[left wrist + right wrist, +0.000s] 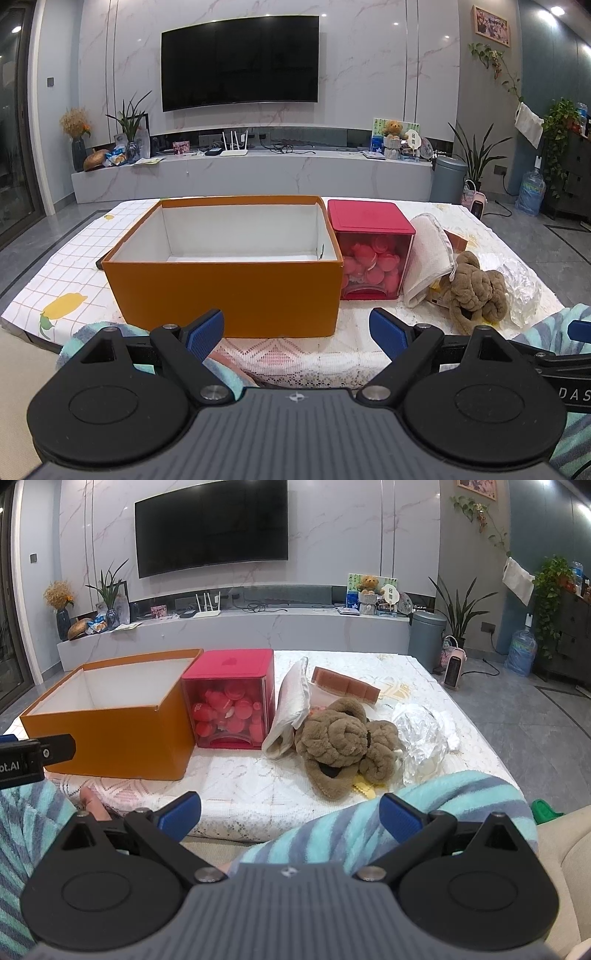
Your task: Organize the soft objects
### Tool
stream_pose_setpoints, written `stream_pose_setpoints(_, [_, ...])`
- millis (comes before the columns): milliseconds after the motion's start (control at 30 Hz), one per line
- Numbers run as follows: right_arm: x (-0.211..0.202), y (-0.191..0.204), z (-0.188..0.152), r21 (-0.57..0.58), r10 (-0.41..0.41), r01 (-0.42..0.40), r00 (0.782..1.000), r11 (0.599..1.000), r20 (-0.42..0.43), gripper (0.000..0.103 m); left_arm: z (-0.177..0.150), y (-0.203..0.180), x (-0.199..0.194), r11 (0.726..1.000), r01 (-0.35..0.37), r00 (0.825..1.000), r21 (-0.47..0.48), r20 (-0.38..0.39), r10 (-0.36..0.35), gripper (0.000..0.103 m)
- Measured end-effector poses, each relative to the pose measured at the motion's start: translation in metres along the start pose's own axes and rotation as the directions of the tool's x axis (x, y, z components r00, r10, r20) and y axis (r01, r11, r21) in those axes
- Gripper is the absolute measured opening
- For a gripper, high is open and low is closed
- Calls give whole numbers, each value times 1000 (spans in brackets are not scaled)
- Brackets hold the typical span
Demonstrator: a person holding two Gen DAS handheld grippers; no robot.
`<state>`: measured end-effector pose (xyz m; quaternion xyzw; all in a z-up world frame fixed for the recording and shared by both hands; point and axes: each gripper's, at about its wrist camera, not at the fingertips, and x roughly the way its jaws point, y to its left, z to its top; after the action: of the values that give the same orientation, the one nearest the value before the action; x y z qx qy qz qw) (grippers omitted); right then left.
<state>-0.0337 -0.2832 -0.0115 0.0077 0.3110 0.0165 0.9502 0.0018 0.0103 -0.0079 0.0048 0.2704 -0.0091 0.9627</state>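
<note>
On the near half of the desk (258,775), the orange box (229,291) stands open-topped and appears empty, toward the left edge. Red lidded container (371,251) sits just beside its right wall, full of pink pieces. Right of that: folded white towel (291,709) leaning against the container, brown plush toy (343,742) lying in front of it and touching it, crumpled clear plastic bag (421,738) against the toy's right side, a brown sponge-like block (347,686) behind, toward the far edge. Left gripper (297,330) hangs at the near edge facing the box, jaws spread wide, nothing between them. Right gripper (290,814) likewise spread and empty, over the striped sleeve, facing the toy. Nothing yet in the box; task judged at its start. Handling estimate: the plush is light, very compliant, lumpy; a pinch will sink in, so take a thick knotted bulge near mid-body rather than a loose limb that would stretch and dangle. Towel is limp; grip across the folded stack to keep it from unfolding. Bag looks slippery, crinkly.
</note>
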Motion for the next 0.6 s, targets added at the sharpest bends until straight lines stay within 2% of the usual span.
stream_pose_setpoints(600, [1,0,-2,5,4,-4,1000,1000,-10,101,-4,-5,-1,1000,9,1000,2,-6,-9,103])
